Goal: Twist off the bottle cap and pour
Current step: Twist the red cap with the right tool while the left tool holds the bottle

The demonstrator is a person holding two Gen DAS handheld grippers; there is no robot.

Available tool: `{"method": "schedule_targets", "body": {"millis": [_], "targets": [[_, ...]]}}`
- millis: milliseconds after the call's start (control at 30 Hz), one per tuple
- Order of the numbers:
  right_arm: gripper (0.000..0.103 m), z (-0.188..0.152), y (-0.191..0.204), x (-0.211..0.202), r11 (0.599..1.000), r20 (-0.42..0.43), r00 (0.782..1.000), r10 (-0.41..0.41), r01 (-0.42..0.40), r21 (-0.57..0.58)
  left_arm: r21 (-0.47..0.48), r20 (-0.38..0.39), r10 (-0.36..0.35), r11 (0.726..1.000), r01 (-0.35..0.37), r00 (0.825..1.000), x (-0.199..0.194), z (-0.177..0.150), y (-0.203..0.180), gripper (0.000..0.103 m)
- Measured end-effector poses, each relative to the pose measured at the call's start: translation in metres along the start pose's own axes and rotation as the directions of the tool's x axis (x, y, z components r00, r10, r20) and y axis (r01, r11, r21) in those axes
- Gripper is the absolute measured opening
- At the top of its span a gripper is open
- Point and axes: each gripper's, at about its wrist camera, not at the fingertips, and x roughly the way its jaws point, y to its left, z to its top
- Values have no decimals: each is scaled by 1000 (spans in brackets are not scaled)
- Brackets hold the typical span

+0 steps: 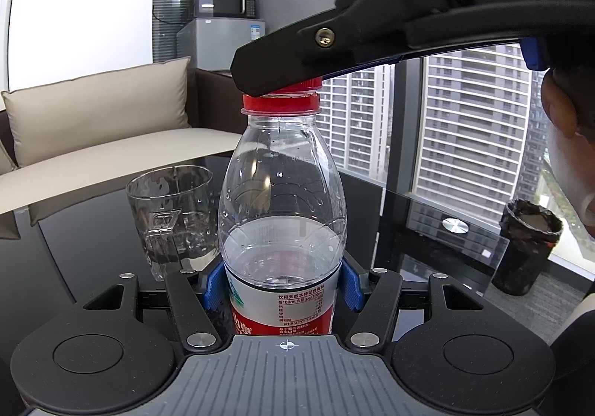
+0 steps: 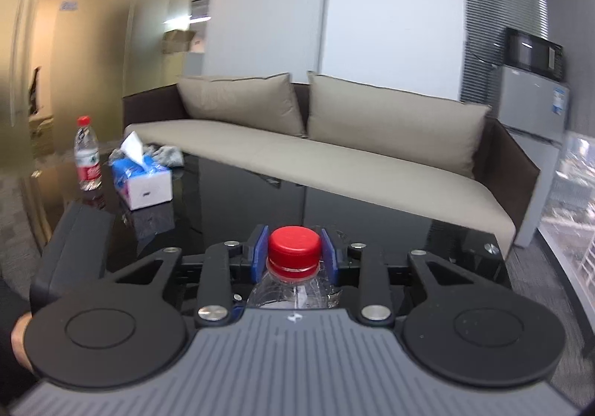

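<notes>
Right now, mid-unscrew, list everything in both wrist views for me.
water bottle: 1, clear with red label, upright on table
cap: 1, red, on bottle neck
glass mug: 1, clear, behind-left of bottle
glass table: 1, black
second bottle: 1, red cap, far table corner
tissue box: 1, blue-white, beside it
sofa: 1, beige
microwave: 1, black, on grey fridge
bin: 1, black, floor
left gripper: clamps bottle body
right gripper: clamps cap

Beige sofa [image 2: 334,159] with two cushions [image 2: 241,100] behind the black glass table [image 2: 372,230], tissue box [image 2: 143,181] and a spare water bottle [image 2: 87,155] on it, microwave [image 1: 223,1] stacked on a mini fridge [image 1: 219,40], black trash bin [image 1: 524,245] by the window.
</notes>
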Motion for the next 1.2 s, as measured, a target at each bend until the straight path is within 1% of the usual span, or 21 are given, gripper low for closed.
{"method": "schedule_targets", "body": {"millis": [133, 233, 333, 367, 400, 433, 533, 633, 667, 700, 800, 867, 933, 1067, 1200], "targets": [[32, 8, -18, 3, 991, -54, 991, 121, -124, -57, -5, -1, -1, 1000, 1, 1000, 0, 0, 2, 56], [32, 14, -29, 5, 981, -95, 979, 179, -185, -59, -3, 0, -1, 1000, 1, 1000, 1, 0, 1, 56], [32, 19, -31, 5, 985, -123, 978, 166, -171, -32, 4, 2, 0, 1000, 0, 1000, 1, 1, 1, 56], [36, 19, -28, 4, 988, -121, 982, 142, -147, -36, 4, 2, 0, 1000, 0, 1000, 1, 1, 1, 56], [42, 18, -21, 3, 994, -112, 989, 95, -101, -43, 2, 2, 0, 1000, 0, 1000, 1, 1, 1, 56], [42, 17, -15, 2, 997, -105, 993, 61, -66, -41, -1, 1, 0, 1000, 0, 1000, 0, 0, 2, 56], [42, 14, -3, 0, 1000, -79, 997, -5, 6, 8, -3, 0, 0, 1000, 0, 1000, 0, 0, 2, 56], [42, 14, 3, 1, 999, -65, 997, -38, 40, 37, 0, 0, 0, 1000, 0, 1000, -1, 0, 2, 56], [40, 14, 5, 1, 998, -62, 997, -50, 53, 46, 0, 0, 0, 1000, 0, 1000, -1, 0, 2, 56], [36, 14, 6, 2, 997, -61, 996, -61, 64, 53, -1, 0, 0, 1000, 0, 1000, 0, 0, 2, 56], [33, 14, 7, 5, 995, -72, 995, -74, 78, 58, -3, -2, -1, 1000, 1, 1000, 0, 1, 3, 56], [33, 13, 6, 5, 996, -70, 995, -68, 72, 52, -2, -2, -2, 1000, 2, 1000, 0, 1, 3, 56], [33, 13, 6, 5, 999, -70, 996, -50, 51, 15, -3, -3, -1, 1000, 1, 1000, 1, 1, 3, 56], [32, 20, -5, 9, 999, -104, 994, 34, -36, -18, -5, -3, 0, 1000, 0, 1000, 1, 1, 2, 56], [32, 26, -17, 14, 991, -140, 983, 115, -123, -48, -2, -2, -2, 1000, 2, 1000, 2, 1, 1, 56]]}}
